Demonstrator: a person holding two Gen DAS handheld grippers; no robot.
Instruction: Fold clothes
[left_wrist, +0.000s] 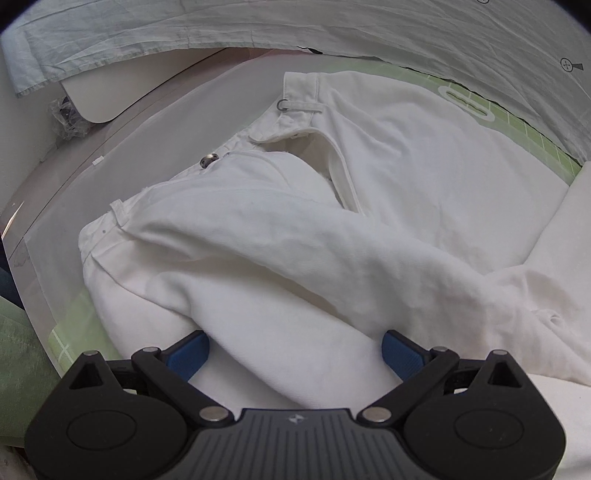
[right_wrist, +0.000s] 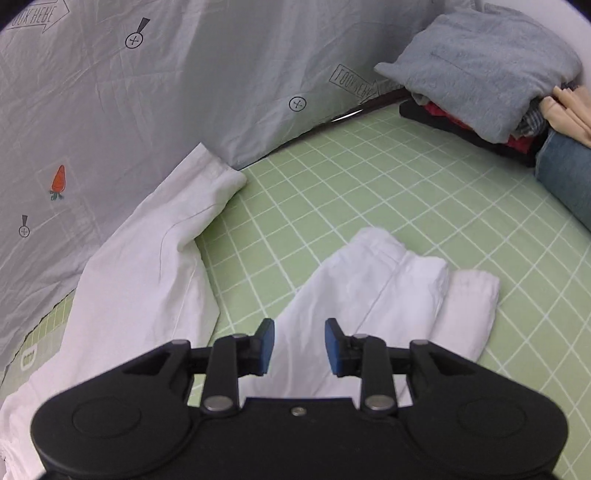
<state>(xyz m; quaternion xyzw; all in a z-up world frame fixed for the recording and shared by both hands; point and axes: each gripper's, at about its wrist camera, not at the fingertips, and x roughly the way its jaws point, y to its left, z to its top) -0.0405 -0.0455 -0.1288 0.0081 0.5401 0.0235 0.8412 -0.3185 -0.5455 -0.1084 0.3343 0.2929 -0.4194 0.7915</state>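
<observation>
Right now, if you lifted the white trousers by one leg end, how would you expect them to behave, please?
Probably floppy: the white trousers lie in soft folds, one leg draped across the other. Likely fairly heavy for cloth, given the thick waistband. The leg end should drag on the green mat rather than slide freely.

The left gripper (left_wrist: 293, 354) has a matte black body with two rounded lobes at 7 and 5 o'clock in its own view, each marked by a shallow circular recess. Between the lobes sits a grey ribbed plate bearing a small pale emblem at its top middle. Black linkage arms run up from silver round pivot pins to blue ribbed fingers (left_wrist: 400, 356).

The right gripper (right_wrist: 299, 347) is of the same build: black lobes with circular recesses, silver pins at the linkage joints, one small screw at the middle of its smooth black centre plate, and blue fingers (right_wrist: 334, 349) on black mounts.
</observation>
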